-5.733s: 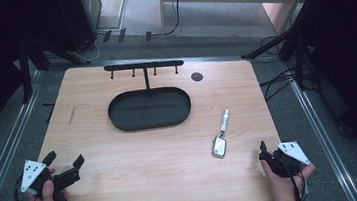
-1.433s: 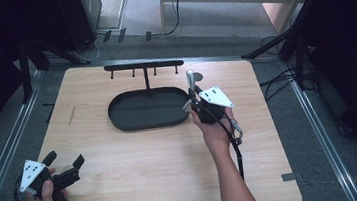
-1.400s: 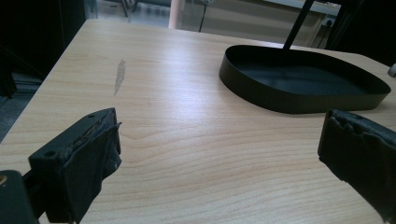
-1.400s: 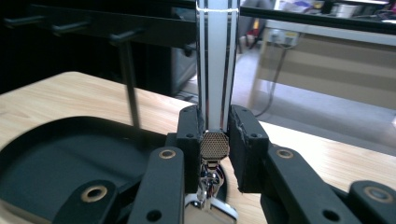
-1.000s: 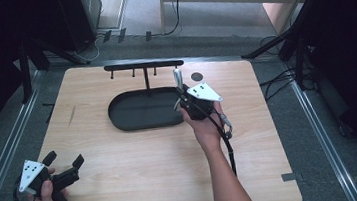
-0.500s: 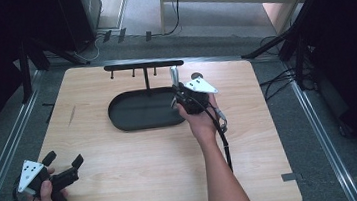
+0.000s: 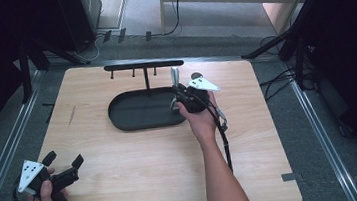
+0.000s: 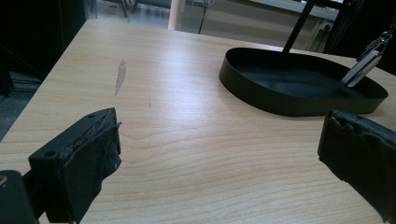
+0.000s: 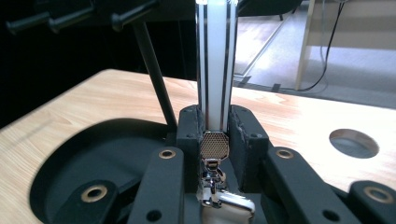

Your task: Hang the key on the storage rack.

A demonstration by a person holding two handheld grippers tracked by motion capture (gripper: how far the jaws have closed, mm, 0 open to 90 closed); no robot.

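Right gripper point(image 7: 180, 94), over the right end of the black oval tray point(image 7: 118, 118), clenched on a slim white-and-silver key fob point(image 9: 215, 60). Fob clamped upright between the jaws in the right gripper view, its strip rising past the top edge, a perforated metal end point(image 9: 215, 145) sitting level with the jaw tips and a chrome clasp point(image 9: 219, 196) hanging just below, toward the camera. From the high view, fob tip point(image 7: 175, 74) standing up above the gripper, near the black rack post point(image 7: 147, 81) and below the hook bar point(image 7: 143, 65). Grey three-cornered plate point(image 7: 203, 83) on top, cable point(image 7: 222, 131) trailing back along the forearm.

Left gripper point(image 7: 65, 162) near the front left corner of the wooden table point(image 7: 138, 170), well apart from the tray, jaws spread wide and grasping nothing. Worn black pads point(image 8: 100, 154) framing bare tabletop in the left gripper view, tray beyond at upper right with the fob point(image 8: 362, 67) tilted above its far rim.

Tray floor bare as far as visible in all three views; rack post rising from the tray's back edge. Three short pegs point(image 9: 56, 21) jutting from the bar at top left of the right gripper view. Round hole point(image 9: 353, 142) in the tabletop just right of the gripper. Pale scuff mark point(image 8: 120, 77) on the wood left of the tray.
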